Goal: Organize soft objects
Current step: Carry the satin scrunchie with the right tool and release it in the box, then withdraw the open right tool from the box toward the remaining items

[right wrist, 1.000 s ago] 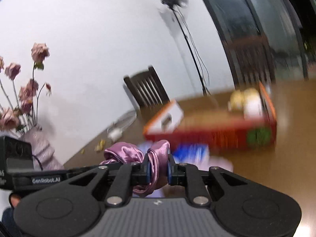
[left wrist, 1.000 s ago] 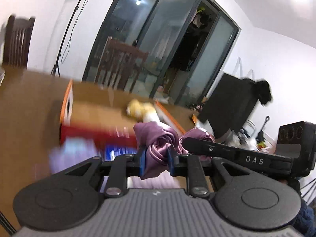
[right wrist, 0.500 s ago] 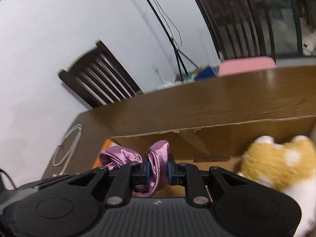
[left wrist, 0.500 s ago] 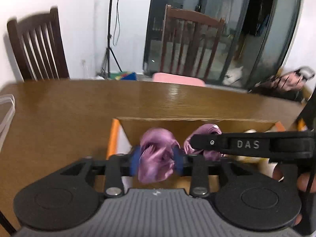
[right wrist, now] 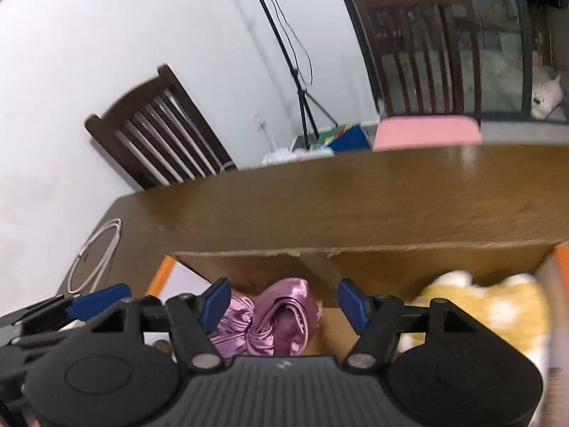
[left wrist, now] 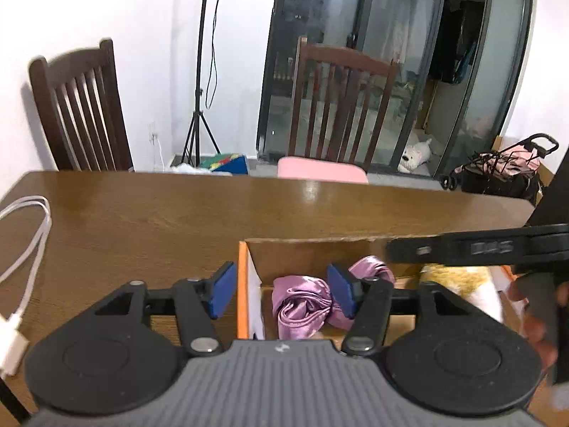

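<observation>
A purple satin cloth [left wrist: 302,304] lies bunched inside the open cardboard box [left wrist: 313,245], at its left end. My left gripper [left wrist: 282,293] hangs over that end with its jaws opening; the blue pads stand apart and the cloth lies loose below them. In the right wrist view the same purple cloth [right wrist: 274,320] sits between the spread pads of my right gripper [right wrist: 286,304], whose jaws are also opening, and neither pad presses on it. A yellow and white plush toy [right wrist: 487,302] rests at the box's right end, seen as plush toy [left wrist: 458,281] in the left wrist view.
The box stands on a brown wooden table [left wrist: 177,213]. A white cable [left wrist: 28,235] lies at the table's left side. Two dark wooden chairs [left wrist: 81,106] stand behind the table, one with a pink cushion [left wrist: 320,170]. A hand [left wrist: 537,316] holds the right gripper.
Both grippers carried the purple cloth over the box, then their jaws spread and let it go. The cloth now lies in the box's left end.
</observation>
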A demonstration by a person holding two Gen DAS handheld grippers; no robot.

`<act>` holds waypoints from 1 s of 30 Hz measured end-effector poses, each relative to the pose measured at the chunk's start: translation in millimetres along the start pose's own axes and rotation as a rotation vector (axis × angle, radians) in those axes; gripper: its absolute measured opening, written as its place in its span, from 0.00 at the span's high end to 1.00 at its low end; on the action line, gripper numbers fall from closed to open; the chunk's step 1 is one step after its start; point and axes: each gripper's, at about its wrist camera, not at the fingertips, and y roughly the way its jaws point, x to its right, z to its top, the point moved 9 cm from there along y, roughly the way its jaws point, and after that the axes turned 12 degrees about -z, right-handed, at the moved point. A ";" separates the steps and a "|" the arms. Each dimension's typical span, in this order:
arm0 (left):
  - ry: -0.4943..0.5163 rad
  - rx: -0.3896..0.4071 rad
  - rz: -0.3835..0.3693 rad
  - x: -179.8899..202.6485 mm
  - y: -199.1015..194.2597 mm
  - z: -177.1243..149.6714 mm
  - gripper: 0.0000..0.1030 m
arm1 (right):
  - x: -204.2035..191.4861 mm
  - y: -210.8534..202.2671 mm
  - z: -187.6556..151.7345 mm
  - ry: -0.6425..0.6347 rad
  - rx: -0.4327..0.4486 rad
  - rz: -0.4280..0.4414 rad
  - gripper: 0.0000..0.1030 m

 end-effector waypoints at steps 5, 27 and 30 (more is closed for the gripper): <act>0.045 0.040 0.010 13.5 -62.1 -10.0 0.21 | 19.3 -95.9 -3.1 -0.045 0.098 -0.034 0.34; 0.149 0.280 0.005 110.1 -280.7 -143.4 0.00 | 44.0 -348.3 -162.7 -0.209 0.458 -0.077 0.15; 0.150 0.296 -0.001 114.4 -295.4 -176.2 0.00 | 43.0 -359.0 -204.0 -0.234 0.481 -0.088 0.13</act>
